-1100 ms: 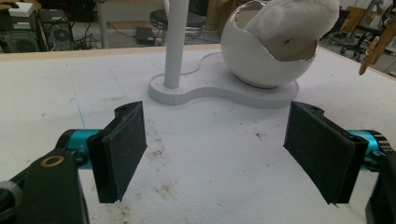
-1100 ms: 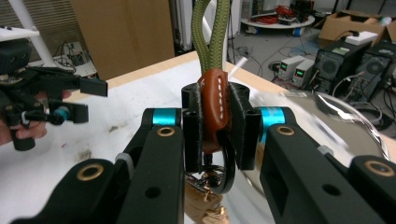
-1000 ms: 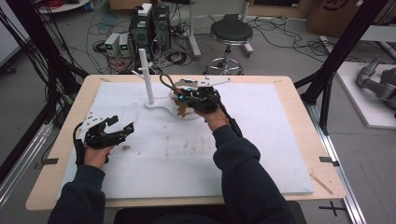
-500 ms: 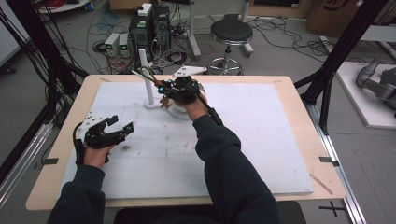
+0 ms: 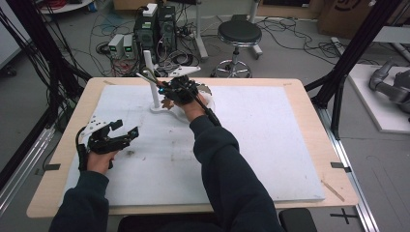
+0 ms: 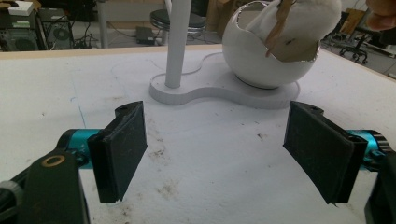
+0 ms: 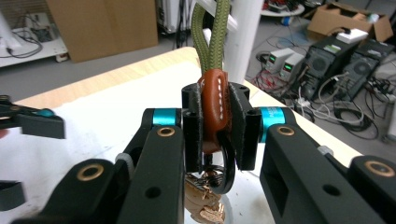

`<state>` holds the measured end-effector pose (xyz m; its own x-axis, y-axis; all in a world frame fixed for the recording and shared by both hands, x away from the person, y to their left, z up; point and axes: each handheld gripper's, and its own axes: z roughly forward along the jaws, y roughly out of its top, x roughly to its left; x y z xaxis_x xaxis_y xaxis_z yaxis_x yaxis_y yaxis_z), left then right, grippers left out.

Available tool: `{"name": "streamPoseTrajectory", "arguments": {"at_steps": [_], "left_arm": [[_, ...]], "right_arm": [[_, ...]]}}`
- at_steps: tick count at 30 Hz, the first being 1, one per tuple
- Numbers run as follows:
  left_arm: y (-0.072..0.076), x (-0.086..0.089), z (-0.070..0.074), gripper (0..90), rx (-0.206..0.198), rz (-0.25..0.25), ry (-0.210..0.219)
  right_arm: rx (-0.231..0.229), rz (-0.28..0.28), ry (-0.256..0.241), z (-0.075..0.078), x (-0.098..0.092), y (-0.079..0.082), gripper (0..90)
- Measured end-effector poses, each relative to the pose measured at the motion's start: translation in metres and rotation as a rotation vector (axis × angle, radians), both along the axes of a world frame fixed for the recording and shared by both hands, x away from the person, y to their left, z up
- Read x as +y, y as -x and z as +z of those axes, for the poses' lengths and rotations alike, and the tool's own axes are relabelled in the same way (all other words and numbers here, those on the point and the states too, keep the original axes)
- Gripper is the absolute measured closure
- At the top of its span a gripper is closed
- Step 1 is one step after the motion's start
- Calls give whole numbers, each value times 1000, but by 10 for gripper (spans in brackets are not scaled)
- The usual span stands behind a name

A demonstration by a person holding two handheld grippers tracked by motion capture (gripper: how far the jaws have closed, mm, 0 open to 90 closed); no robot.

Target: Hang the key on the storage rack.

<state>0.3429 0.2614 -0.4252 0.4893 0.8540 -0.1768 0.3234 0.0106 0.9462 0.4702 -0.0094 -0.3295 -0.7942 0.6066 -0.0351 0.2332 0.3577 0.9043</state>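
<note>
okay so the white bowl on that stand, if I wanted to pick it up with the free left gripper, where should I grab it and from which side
Probably by the rim. The white bowl is round and smooth, likely wider than the open left gripper, so its sides would slip. Its cut opening tilts up toward that gripper; come in from there, one jaw inside, one outside. The right gripper, holding the keychain, is close above it.

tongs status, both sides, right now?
Left tongs: open, empty, low over the white mat.
Right tongs: shut on the brown leather tab of a keychain with a green cord loop.
</note>
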Motion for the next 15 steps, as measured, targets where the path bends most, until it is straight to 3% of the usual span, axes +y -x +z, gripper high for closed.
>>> {"name": "streamPoseTrajectory", "arguments": {"at_steps": [4,8,15], "left_arm": [[0,0,0,210,1,-1,1],[0,1,0,210,0,3,3],[1,1,0,210,-1,3,8]], "right_arm": [[3,-14,29,-5,0,-4,775],[22,-21,24,-6,-2,-6,761],[20,9,26,4,-19,-4,692]]}}
